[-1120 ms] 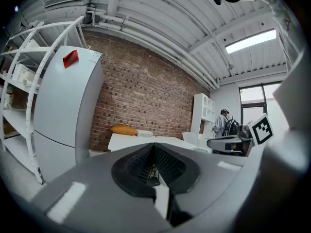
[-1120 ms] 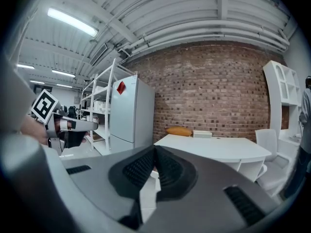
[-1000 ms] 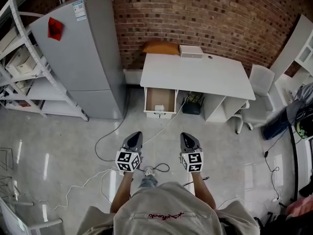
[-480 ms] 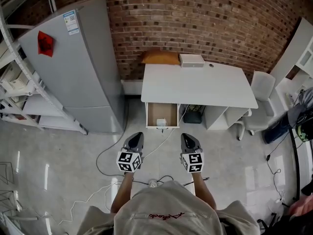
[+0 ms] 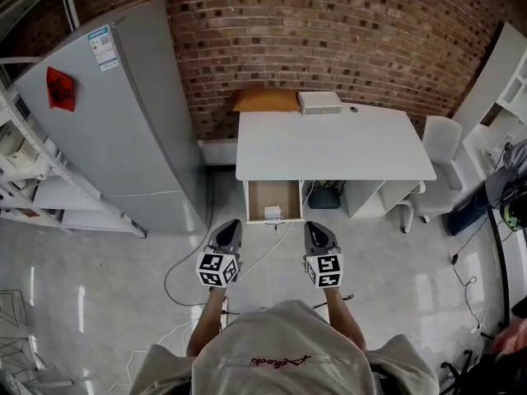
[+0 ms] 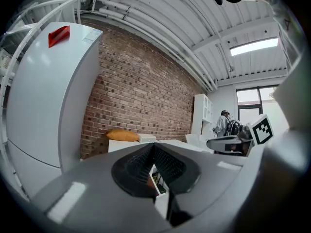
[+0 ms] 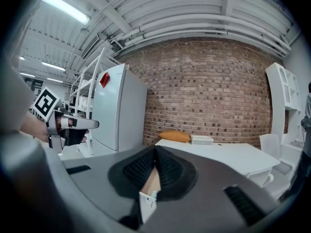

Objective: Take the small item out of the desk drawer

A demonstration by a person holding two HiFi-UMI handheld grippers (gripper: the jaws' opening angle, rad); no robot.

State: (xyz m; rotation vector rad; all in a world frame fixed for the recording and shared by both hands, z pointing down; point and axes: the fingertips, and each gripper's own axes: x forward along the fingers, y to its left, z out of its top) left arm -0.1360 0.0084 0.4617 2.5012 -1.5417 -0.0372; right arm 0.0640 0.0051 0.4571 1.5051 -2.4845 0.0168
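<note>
A white desk (image 5: 329,142) stands against the brick wall. Its drawer (image 5: 257,197) on the left side is pulled open, and a small white item (image 5: 272,212) lies at the drawer's front. My left gripper (image 5: 228,226) and right gripper (image 5: 316,228) are held side by side over the floor, short of the drawer and pointing at it. Both are shut with nothing between the jaws. In the left gripper view the left gripper (image 6: 153,147) has its pads together, with the desk beyond. In the right gripper view the right gripper (image 7: 155,152) is likewise shut, and the drawer shows just past its tips.
A grey fridge (image 5: 123,113) stands left of the desk, with metal shelving (image 5: 33,179) further left. An orange cushion (image 5: 263,99) and a white box (image 5: 319,101) sit on the desk's back edge. A white chair (image 5: 436,142) is at the right. Cables (image 5: 185,262) trail across the floor.
The person has walked toward the desk, so the desk and open drawer are nearer. Both grippers keep the same shut pose in front of the body.
</note>
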